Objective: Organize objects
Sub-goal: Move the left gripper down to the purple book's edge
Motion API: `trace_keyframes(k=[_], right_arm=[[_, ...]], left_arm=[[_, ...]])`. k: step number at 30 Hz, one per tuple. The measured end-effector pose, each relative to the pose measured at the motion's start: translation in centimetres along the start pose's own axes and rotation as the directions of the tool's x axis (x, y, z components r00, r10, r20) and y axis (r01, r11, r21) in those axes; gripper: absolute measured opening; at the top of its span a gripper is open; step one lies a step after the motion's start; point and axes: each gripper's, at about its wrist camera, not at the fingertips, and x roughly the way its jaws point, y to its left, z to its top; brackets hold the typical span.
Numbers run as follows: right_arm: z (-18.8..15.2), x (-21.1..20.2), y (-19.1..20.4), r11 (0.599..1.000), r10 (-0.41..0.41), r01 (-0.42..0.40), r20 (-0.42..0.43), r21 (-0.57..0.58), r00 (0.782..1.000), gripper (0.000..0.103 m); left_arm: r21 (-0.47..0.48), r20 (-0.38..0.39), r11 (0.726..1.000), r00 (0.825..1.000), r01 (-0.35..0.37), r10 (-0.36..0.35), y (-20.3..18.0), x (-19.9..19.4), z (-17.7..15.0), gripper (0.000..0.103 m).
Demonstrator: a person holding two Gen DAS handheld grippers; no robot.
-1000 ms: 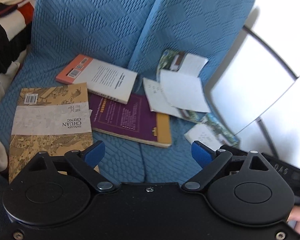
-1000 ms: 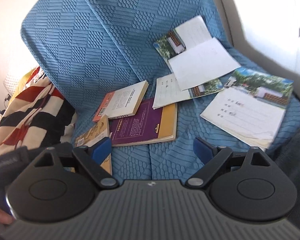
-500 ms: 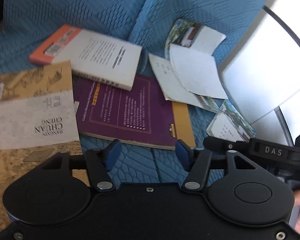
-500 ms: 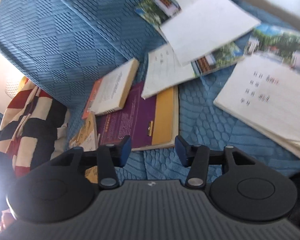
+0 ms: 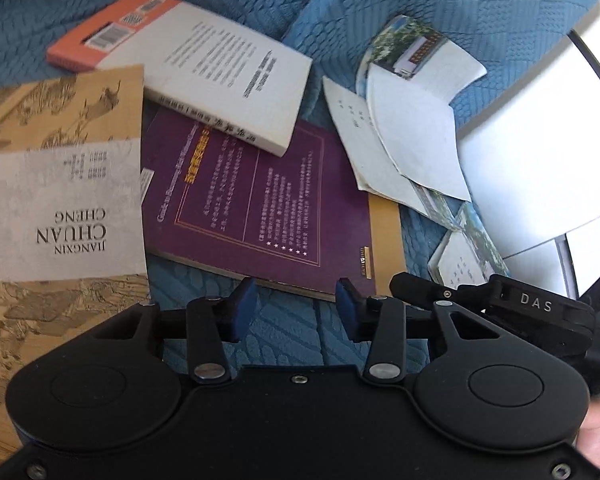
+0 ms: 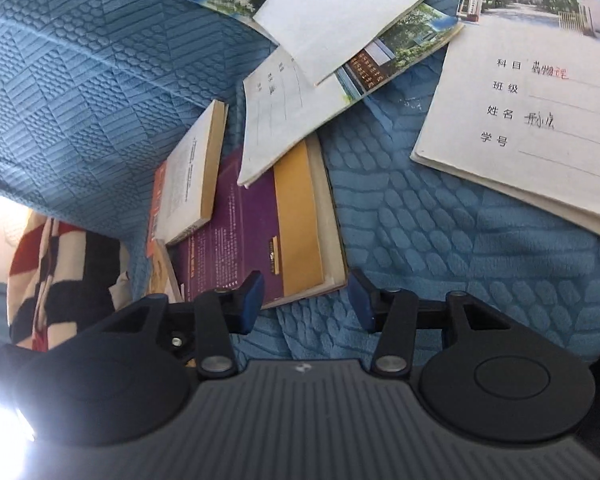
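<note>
Left gripper (image 5: pixel 296 306) jaws part-open, just been closing, nothing between; purple book (image 5: pixel 260 200) just ahead, near edge at its tips. Right gripper (image 6: pixel 306 300) likewise half-spread and empty, lined up on the same book's corner, likely for a two-handed lift.

Left wrist view angled steeply down, close over the purple book (image 5: pixel 256 208), same book (image 6: pixel 252 236) shared at centre left of the right wrist view, likewise tilted down, near.

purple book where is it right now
In both wrist views the purple book lies flat mid-frame on the blue sofa cover, under the white paperback, beside the tan book.
</note>
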Motion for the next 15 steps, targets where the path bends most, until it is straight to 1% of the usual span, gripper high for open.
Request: trace_keyframes(k=[2, 5, 7, 9, 12, 15], right_arm=[[0.0, 0.0, 0.1, 1.0, -0.002, 0.002, 0.007, 0.012, 1.0, 0.051], [0.1, -0.1, -0.5, 0.996, 0.018, -0.02, 0.021, 0.083, 1.0, 0.051], [0.0, -0.3, -0.8, 0.993, 0.034, -0.037, 0.03, 0.112, 0.999, 0.051], [0.0, -0.6, -0.7, 0.991, 0.059, -0.064, 0.048, 0.115, 0.997, 0.051], [0.0, -1.3, -0.7, 0.984, 0.126, -0.135, 0.076, 0.12, 0.989, 0.051], [0.2, -1.4, -0.8, 0.959, 0.227, -0.238, 0.083, 0.153, 0.97, 0.051]], left_arm=[[-0.034, -0.009, 0.999, 1.0, 0.014, -0.014, 0.5, 0.3, 0.0, 0.04], [-0.093, -0.009, 0.994, 0.998, 0.059, -0.06, 1.3, 0.3, 0.0, 0.043], [-0.142, -0.011, 0.985, 0.995, 0.098, -0.1, 1.9, 0.2, 0.0, 0.048], [-0.188, -0.007, 0.972, 0.989, 0.142, -0.146, 2.4, 0.0, 0.0, 0.051], [-0.243, 0.007, 0.948, 0.977, 0.206, -0.211, 2.8, -0.1, 0.0, 0.057], [-0.311, 0.015, 0.907, 0.956, 0.284, -0.294, 3.4, 0.1, 0.0, 0.063]])
